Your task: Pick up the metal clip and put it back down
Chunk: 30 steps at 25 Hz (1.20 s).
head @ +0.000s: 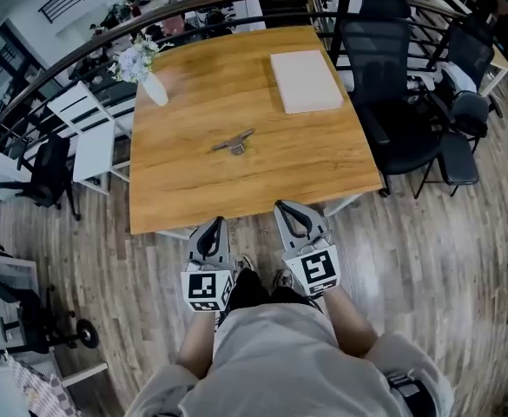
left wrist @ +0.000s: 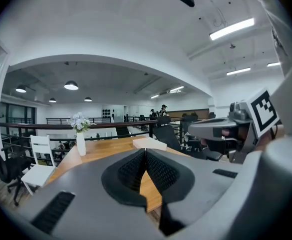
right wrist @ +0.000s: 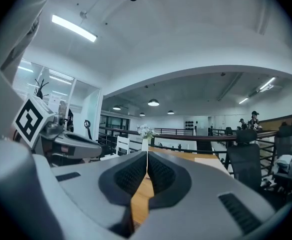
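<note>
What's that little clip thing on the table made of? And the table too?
The clip looks like metal: it is grey with a dull shine. The table looks like wood, or maybe a wood-look top: it is warm orange-brown with long grain streaks and a smooth, slightly glossy finish.

Right gripper (right wrist: 146, 155), fingers (right wrist: 132, 176) pressed together, nothing between, wooden table (right wrist: 183, 154) ahead, white vase (right wrist: 145, 144) beyond

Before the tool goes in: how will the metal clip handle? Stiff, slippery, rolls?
The metal clip looks like thin grey metal, so probably stiff and light. It lies low and splayed on the wooden table, so rolling seems unlikely, though it may skid if nudged. Bare metal could slip in a pinch.
</note>
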Available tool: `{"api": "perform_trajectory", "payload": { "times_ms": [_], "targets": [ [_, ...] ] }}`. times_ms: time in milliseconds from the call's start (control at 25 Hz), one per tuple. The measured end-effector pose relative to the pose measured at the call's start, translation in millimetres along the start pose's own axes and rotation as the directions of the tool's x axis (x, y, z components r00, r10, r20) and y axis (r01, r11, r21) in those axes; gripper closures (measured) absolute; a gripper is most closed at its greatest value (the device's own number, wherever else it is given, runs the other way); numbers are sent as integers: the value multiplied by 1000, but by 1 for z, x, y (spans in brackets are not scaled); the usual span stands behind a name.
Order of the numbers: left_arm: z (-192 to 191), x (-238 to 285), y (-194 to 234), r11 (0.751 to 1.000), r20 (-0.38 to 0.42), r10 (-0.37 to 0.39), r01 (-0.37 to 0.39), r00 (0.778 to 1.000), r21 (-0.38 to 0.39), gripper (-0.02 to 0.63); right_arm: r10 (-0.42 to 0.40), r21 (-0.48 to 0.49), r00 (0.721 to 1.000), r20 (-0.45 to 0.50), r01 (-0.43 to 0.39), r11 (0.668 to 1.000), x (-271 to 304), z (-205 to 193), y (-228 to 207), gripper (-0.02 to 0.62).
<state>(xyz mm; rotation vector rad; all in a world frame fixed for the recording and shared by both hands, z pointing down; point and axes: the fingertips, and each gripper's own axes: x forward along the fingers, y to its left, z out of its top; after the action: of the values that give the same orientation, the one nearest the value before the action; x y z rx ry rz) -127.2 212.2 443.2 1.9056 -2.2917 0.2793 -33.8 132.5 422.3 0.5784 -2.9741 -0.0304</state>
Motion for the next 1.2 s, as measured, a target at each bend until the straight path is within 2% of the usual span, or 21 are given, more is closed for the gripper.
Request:
{"api": "perform_trajectory", "payload": {
  "times_ms": [560,840,1200],
  "targets": [
    [-41,80,13,992,-127,-72,84,989,91,581,-49,38,993,-106,53,998,44,-44,-30,569],
    [-55,112,20,982,-193,-112,138,975,128,581,-73,54,986,-150,82,995,64,-58,-44,569],
    [-77,151,26,967,-267,-172,214,948,136,581,-124,80,972,-197,142,987,85,-72,-57,569]
  ]
}}
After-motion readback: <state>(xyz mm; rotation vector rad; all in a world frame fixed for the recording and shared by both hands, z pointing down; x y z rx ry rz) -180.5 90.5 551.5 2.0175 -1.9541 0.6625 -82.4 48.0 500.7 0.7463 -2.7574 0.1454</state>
